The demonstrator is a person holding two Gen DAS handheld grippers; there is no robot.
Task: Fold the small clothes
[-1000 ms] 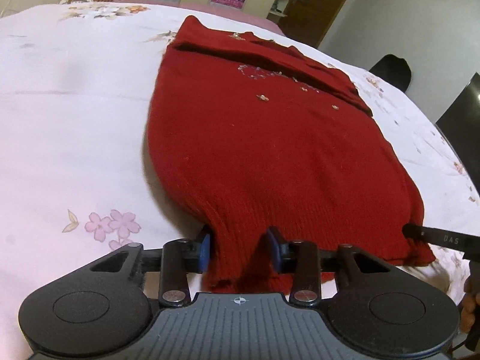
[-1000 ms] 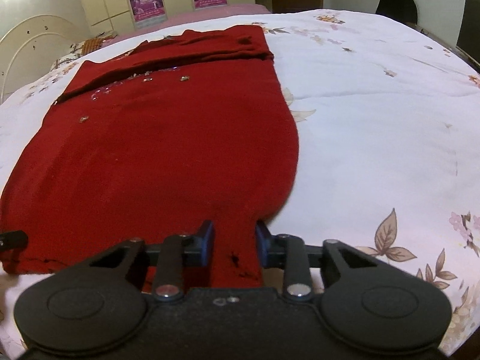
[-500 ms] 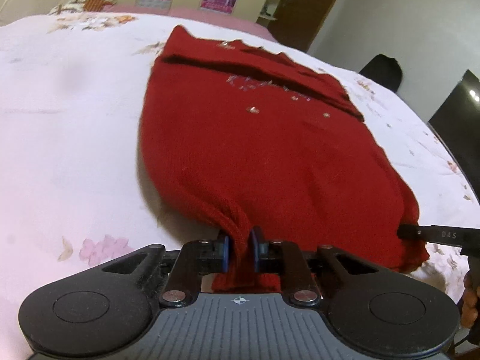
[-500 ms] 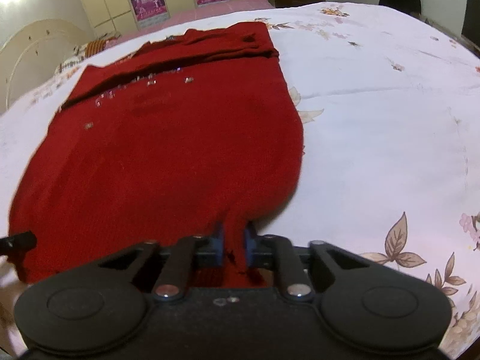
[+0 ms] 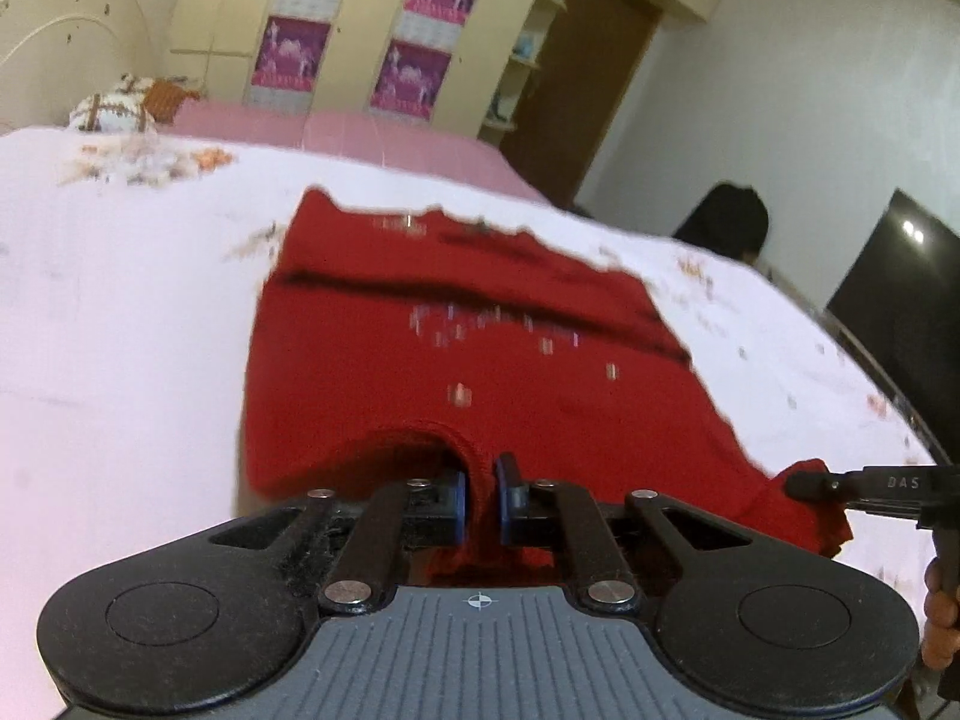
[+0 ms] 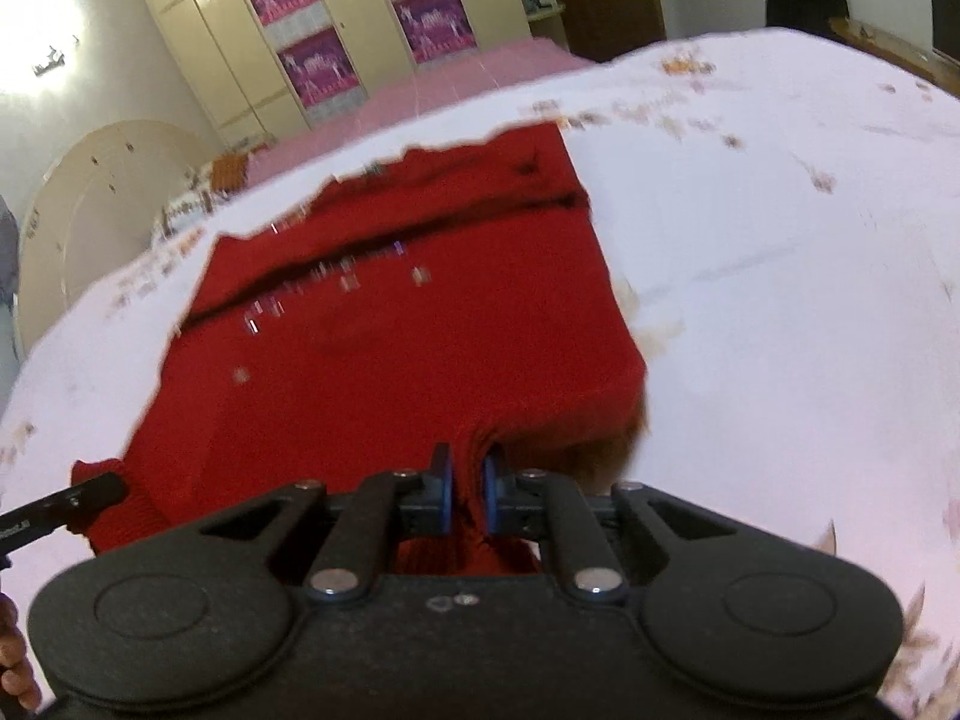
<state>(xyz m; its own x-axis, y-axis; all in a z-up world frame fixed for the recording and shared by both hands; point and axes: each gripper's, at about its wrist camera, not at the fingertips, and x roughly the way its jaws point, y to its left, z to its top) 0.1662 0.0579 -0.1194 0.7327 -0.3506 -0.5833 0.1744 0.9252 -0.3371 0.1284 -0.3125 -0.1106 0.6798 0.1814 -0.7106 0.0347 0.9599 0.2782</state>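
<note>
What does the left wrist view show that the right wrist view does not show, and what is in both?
Only the left wrist view shows the dark screen at the right edge and the patterned pillow at the head of the bed.

Only the right wrist view shows the bright wall lamp at upper left.

Both show the red sweater on the white floral bedsheet, each hand-held gripper shut on its near hem, left hand-held gripper and right hand-held gripper, plus the purple posters on the wardrobe.
</note>
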